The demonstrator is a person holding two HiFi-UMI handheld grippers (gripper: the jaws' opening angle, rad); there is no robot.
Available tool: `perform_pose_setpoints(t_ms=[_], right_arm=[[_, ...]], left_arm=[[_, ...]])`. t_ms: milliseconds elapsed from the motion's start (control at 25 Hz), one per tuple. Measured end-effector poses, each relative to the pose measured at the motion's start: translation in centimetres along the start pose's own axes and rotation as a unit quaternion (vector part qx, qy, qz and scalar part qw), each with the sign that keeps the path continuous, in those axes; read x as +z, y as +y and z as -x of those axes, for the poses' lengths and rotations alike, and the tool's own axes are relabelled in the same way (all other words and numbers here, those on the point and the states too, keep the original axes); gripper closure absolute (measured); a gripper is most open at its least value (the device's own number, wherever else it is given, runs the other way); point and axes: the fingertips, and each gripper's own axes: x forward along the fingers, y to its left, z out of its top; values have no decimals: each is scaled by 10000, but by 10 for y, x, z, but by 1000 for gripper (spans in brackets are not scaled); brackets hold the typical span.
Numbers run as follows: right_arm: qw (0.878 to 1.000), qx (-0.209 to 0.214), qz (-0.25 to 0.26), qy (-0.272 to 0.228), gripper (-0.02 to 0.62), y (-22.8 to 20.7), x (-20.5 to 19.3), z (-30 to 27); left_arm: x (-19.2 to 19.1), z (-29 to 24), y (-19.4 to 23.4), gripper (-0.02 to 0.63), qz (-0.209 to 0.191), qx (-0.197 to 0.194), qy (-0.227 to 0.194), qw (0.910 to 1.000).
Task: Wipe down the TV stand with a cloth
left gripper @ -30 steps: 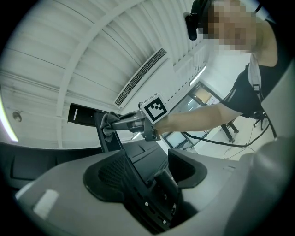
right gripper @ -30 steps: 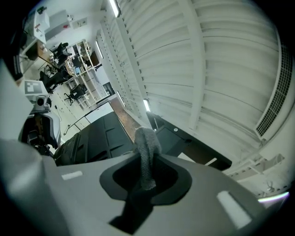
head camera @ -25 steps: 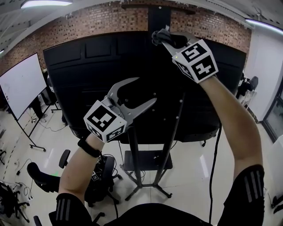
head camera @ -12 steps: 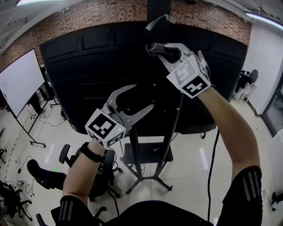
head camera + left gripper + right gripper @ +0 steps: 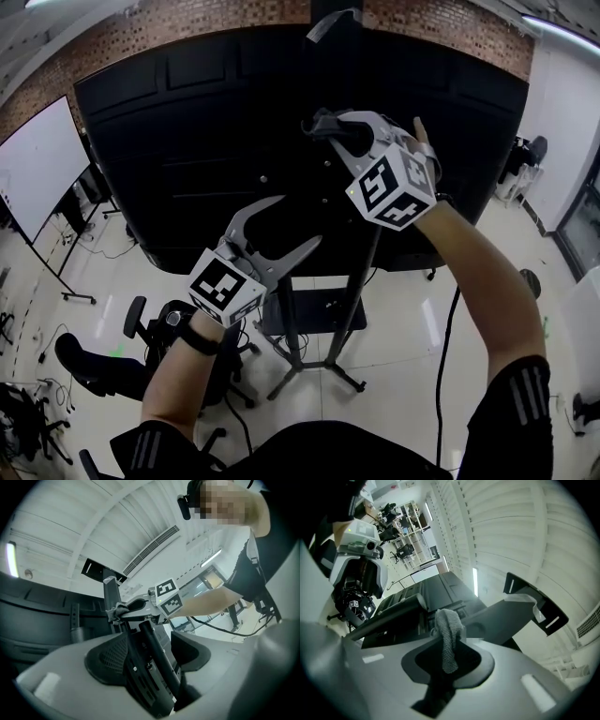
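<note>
The TV stand carries a big black TV [image 5: 187, 150] seen from behind, on slanted poles [image 5: 361, 281] and splayed feet [image 5: 309, 384]. High against the stand's middle column, my right gripper [image 5: 323, 127] is shut on a grey cloth [image 5: 449, 637]. In the right gripper view the cloth hangs pinched between the jaws, just in front of the column [image 5: 506, 616]. Lower and to the left, my left gripper [image 5: 300, 222] is open, its jaws spread wide. In the left gripper view a black pole [image 5: 150, 667] runs between those jaws, and the cloth [image 5: 117, 610] shows above it.
A whiteboard on wheels [image 5: 33, 159] stands at the left. Office chairs [image 5: 84, 366] sit on the glossy floor below. A black cable [image 5: 448, 337] hangs down at the right of the stand. A brick wall [image 5: 187, 19] runs behind the TV.
My right gripper has come down along the column with the cloth still in it. The left gripper has dropped slightly and stays open.
</note>
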Motion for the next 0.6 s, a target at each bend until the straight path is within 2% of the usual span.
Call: perform_pose_setpoints(t_ms=[240, 440, 600], right_arm=[[9976, 115, 664, 167, 535, 39, -9, -5], [9847, -188, 1686, 401, 535, 54, -19, -7], [9731, -20, 2191, 707, 535, 71, -19, -8]], left_arm=[[-28, 7, -6, 293, 271, 48, 95, 9996], [-46, 11, -12, 293, 527, 91, 205, 9984], [-64, 13, -16, 293, 689, 94, 226, 9973]])
